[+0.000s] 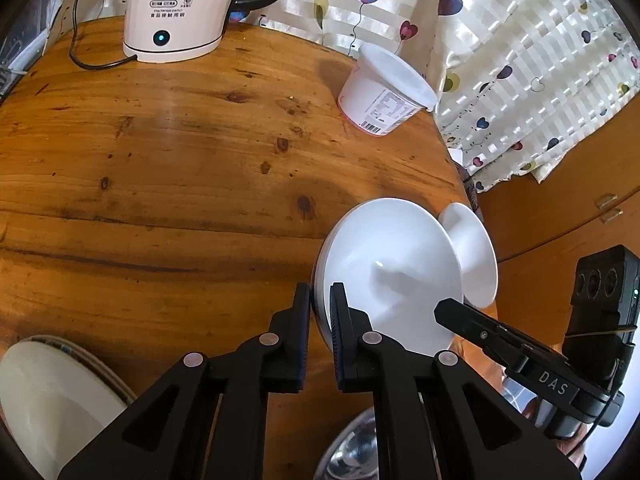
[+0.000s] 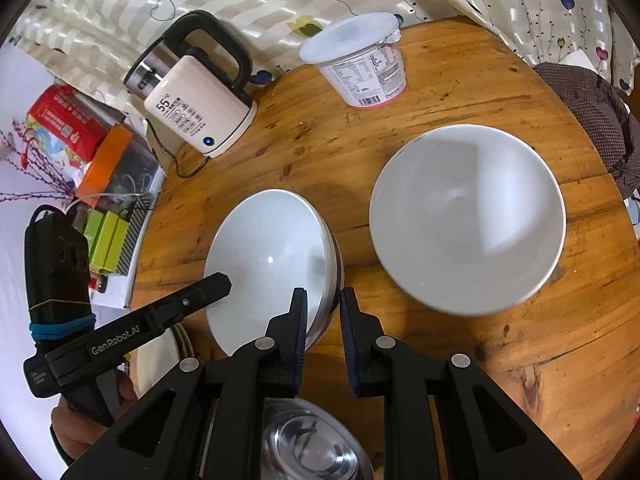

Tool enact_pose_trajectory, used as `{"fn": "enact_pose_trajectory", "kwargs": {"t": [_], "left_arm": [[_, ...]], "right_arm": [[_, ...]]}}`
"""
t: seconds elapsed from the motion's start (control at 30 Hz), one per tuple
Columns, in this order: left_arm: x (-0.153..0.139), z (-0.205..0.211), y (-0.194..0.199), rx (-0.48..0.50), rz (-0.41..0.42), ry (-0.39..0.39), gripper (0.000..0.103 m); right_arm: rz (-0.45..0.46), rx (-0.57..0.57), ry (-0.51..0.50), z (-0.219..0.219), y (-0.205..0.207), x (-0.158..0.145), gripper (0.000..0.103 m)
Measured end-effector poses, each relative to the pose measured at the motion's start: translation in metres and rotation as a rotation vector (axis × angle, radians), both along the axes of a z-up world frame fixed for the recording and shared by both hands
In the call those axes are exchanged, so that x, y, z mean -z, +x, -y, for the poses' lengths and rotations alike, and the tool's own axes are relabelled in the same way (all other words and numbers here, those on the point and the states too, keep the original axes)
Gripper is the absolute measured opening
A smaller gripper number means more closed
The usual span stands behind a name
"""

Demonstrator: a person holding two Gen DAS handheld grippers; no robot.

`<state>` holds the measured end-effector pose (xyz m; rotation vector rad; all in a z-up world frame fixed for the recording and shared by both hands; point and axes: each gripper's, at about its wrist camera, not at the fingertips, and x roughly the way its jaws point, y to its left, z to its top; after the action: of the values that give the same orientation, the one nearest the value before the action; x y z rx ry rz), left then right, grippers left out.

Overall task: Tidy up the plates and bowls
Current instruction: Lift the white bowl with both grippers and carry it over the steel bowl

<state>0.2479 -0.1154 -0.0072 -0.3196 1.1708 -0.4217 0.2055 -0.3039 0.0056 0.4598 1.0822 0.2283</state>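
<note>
Two white bowls sit on a round wooden table (image 2: 460,92). In the right wrist view the smaller bowl (image 2: 272,256) lies at the centre of the frame, tilted, and the larger bowl (image 2: 468,216) sits apart from it at centre right. The left gripper (image 1: 320,300) is clenched on the left rim of the smaller bowl, one finger (image 1: 340,312) inside and the other outside; in the right wrist view it reaches in from the lower left. The right gripper (image 2: 323,304) is clamped on the opposite rim of the same bowl, at lower centre of its own view. A steel bowl (image 2: 316,444) shows at the bottom edge, below the grippers. An electric kettle (image 2: 200,108) stands at the upper left and a lidded white tub (image 2: 360,68) at the top centre. A pale plate (image 1: 52,400) fills the lower left of the left wrist view.
</note>
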Motion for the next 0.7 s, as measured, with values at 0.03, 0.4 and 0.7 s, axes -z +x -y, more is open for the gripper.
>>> {"fn": "enact_pose_trajectory", "kwargs": {"t": [0.03, 0.4, 0.7], "left_arm": [[-0.002, 0.0, -0.003, 0.001, 0.005, 0.001, 0.009], [-0.027, -0.005, -0.033, 0.006, 0.041, -0.014, 0.009], [-0.042, -0.007, -0.067, 0.01, 0.059, -0.006, 0.009]], "right_arm": [[0.002, -0.002, 0.0, 0.0, -0.002, -0.002, 0.017], [0.039, -0.028, -0.011, -0.006, -0.031, -0.029, 0.017], [0.052, -0.035, -0.013, -0.01, -0.066, -0.042, 0.016]]}}
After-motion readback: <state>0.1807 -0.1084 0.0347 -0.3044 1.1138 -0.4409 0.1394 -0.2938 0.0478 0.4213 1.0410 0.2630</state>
